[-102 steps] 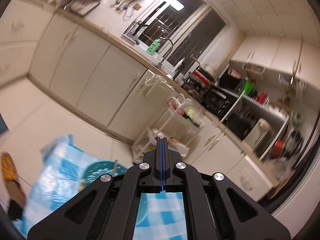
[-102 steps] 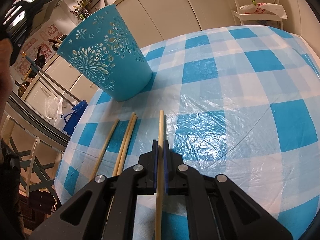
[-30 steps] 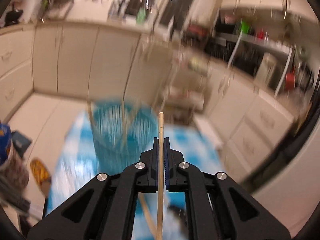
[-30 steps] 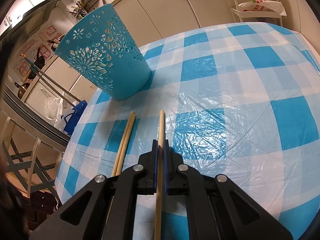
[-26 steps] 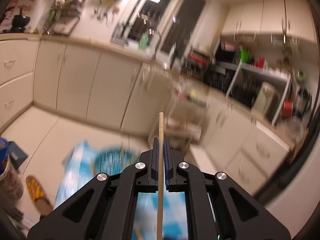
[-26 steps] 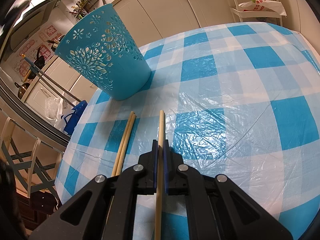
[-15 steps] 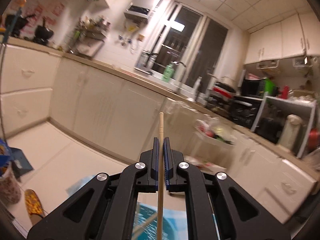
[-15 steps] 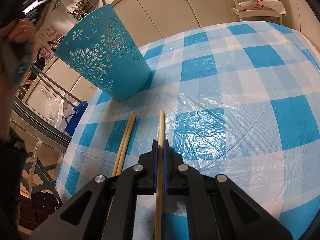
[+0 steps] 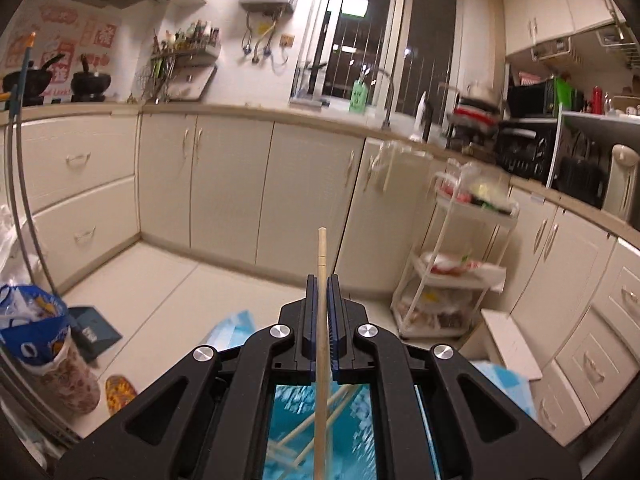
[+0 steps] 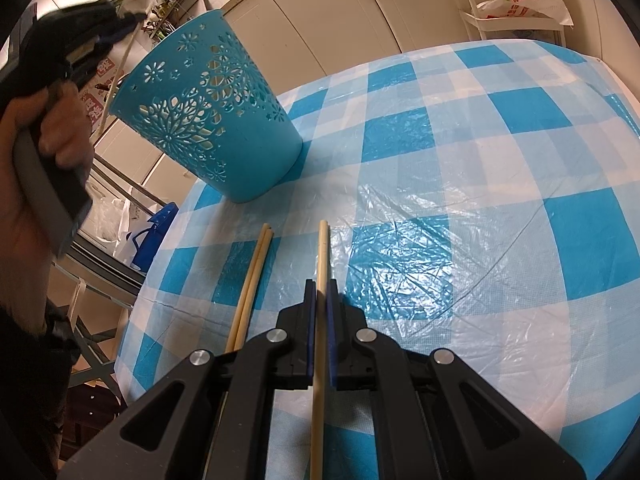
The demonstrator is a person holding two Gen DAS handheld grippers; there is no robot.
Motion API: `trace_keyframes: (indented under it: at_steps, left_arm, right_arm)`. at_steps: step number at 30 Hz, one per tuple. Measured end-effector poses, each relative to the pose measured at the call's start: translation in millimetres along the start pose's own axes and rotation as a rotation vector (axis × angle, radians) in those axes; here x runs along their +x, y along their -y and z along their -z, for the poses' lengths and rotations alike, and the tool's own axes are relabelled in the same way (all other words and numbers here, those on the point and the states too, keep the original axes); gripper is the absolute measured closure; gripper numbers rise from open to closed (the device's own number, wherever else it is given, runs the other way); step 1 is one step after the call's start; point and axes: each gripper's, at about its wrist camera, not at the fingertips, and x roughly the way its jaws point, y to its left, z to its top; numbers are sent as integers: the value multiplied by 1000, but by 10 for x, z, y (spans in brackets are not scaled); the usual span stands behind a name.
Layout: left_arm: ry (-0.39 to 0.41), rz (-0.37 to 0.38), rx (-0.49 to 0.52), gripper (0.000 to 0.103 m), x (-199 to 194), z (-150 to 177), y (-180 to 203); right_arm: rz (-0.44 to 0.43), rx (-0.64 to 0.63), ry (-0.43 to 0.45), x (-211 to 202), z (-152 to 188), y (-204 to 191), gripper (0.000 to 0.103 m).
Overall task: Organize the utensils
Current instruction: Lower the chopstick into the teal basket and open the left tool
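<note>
Each gripper pinches one chopstick: left gripper above the basket; right gripper near the table's edge.

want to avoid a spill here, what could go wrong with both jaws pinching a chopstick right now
1. The left gripper pinches its chopstick above the teal basket; released off-centre, it may strike the rim and fall outside.
2. The basket looks light and stands near the table edge; a knock could tip it.
3. The right gripper holds a chopstick beside the loose pair; a careless lift could roll them.
</note>
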Motion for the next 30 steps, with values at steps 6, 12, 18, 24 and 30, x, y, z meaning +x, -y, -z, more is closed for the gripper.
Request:
trace_keyframes:
  at_steps: [6, 12, 18, 24, 30]
  left_arm:
    - [-64, 6, -19, 98, -54, 149, -160]
    - [-72, 57, -87, 99, -90, 57, -275]
    - [-95, 99, -126, 99, -58, 53, -337]
    - [-95, 82, -161, 99, -75, 127, -479]
    - [-179, 37, -192, 74, -16, -236, -682]
  right_arm:
    - [6, -5, 1, -2, 1, -15, 97]
    - [9, -4, 2, -3, -1, -14, 97]
    - [7, -2, 3, -1, -4, -6, 97]
    - [4, 4, 5, 3, -3, 7, 97]
    - [0, 5, 4, 5, -1, 13, 97]
